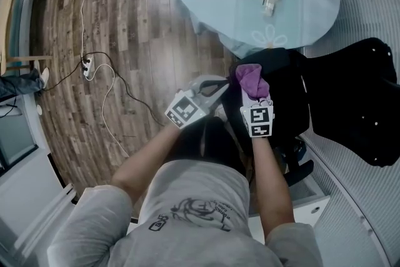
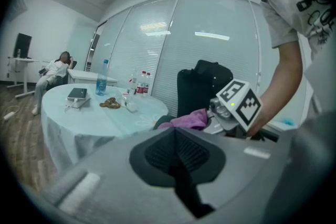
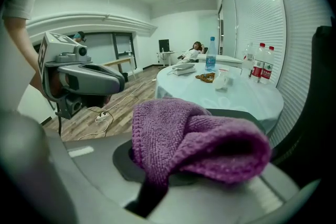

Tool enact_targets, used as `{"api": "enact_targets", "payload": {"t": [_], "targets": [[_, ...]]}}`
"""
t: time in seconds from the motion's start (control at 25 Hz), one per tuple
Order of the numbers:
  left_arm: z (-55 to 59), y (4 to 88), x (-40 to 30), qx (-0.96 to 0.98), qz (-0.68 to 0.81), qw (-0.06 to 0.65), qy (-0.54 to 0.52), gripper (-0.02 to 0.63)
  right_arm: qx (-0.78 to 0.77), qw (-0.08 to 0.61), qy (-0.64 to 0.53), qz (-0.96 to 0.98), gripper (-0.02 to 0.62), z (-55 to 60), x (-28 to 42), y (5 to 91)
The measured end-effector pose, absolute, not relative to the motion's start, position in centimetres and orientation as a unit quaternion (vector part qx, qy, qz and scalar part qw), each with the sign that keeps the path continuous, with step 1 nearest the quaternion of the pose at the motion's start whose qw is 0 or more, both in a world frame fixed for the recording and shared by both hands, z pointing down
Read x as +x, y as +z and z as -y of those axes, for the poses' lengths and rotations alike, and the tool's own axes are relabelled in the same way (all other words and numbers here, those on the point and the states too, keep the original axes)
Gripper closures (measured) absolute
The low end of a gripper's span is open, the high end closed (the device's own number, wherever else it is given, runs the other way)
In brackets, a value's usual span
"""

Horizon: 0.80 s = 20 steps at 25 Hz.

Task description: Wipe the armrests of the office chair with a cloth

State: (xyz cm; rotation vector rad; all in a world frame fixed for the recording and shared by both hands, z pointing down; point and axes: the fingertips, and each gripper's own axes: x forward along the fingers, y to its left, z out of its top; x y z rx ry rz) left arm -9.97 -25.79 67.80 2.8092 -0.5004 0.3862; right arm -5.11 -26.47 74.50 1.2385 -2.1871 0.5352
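Right gripper (image 1: pixel 256 99) clamps purple cloth (image 3: pixel 194 144) over office chair (image 1: pixel 347 97); left gripper (image 1: pixel 219 87) just beside chair, jaws together, empty.

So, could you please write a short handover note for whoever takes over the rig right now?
Right tool: shut on the purple cloth, which bunches out in front of it.
Left tool: shut, nothing in it, held just beside the right one.
Things: the cloth hangs over the near edge of the black office chair. Whether it touches an armrest cannot be told.
Done: cloth picked up and brought to the chair.
Left: nothing shows any wiping done, so treat both armrests as yet to be wiped.
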Motion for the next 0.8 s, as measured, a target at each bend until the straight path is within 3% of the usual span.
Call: {"api": "enact_targets", "payload": {"t": [0.52,0.8], "targets": [[25.7,68.0,-10.8,0.966,0.174,0.138,0.134,0.604,0.523,0.296,0.202,0.773,0.566,34.6,7.4,75.8],[25.6,68.2,-11.5,0.964,0.178,0.14,0.137,0.604,0.543,0.299,0.199,0.759,0.566,35.2,8.2,75.8]]}}
